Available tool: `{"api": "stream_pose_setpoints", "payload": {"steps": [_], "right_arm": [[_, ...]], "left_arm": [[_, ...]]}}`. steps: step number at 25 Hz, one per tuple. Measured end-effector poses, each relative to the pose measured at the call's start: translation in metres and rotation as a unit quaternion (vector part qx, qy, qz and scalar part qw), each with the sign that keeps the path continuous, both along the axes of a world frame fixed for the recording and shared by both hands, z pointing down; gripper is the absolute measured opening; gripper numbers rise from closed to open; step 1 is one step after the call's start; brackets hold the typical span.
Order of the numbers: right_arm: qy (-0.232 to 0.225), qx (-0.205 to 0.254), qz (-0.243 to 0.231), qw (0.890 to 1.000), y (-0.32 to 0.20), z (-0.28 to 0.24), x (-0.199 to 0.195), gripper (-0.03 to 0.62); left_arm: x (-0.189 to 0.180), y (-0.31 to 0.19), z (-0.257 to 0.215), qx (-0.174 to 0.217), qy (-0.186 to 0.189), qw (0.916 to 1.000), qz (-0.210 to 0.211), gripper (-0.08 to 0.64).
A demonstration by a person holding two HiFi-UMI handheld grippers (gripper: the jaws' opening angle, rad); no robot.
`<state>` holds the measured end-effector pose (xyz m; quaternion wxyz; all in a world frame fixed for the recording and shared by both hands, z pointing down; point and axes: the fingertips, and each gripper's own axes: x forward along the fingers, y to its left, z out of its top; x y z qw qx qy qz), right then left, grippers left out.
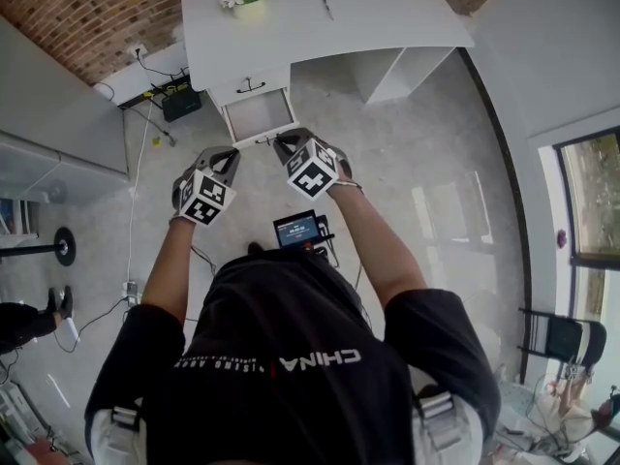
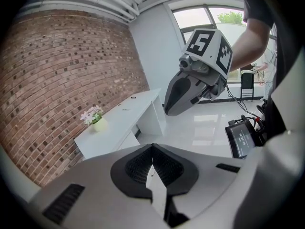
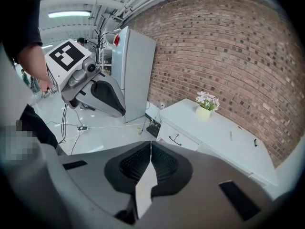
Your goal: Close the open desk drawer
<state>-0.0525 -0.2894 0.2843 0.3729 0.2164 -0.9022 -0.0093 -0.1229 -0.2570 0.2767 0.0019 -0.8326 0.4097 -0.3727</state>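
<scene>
— Where do we find the drawer (image 1: 257, 112)?

— From the head view we see it pulled out of the white desk (image 1: 291, 27), at the end on our left. It sits under an upper drawer (image 1: 225, 92) with a dark handle (image 1: 250, 86). Its open tray faces up, it slides out towards us, and its front panel runs along the desk's edge, slightly slanted.

— Do the gripper views give us the same?

— No. In the right gripper view we catch the desk, the handle and a flower pot (image 3: 205, 109) against the brick wall (image 3: 228, 56). There the body of the right gripper (image 3: 150, 143) covers everything below the handle. The left gripper view adds a window (image 2: 209, 18) and a lit screen (image 2: 239, 140) on the floor. Only the head view shows us the drawer's inside.

— And the jaws?

— On the left gripper (image 2: 152, 146) we see them pressed together with nothing between; on the right gripper the tips meet too, empty. From above, both sit side by side near the drawer's front, the right one closer. We cannot tell whether it touches.
</scene>
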Motion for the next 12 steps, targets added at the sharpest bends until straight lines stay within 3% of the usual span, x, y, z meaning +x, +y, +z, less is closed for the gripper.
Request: {"api": "stream_pose_setpoints", "payload": {"steps": [12], "right_arm": [[-0.003,-0.004,-0.016,1.000,0.0057,-0.0030,-0.0025,0.015]], "left_arm": [[-0.0035,0.0020,0.0032,-0.002,-0.022,0.9998,-0.002,0.012]]}}
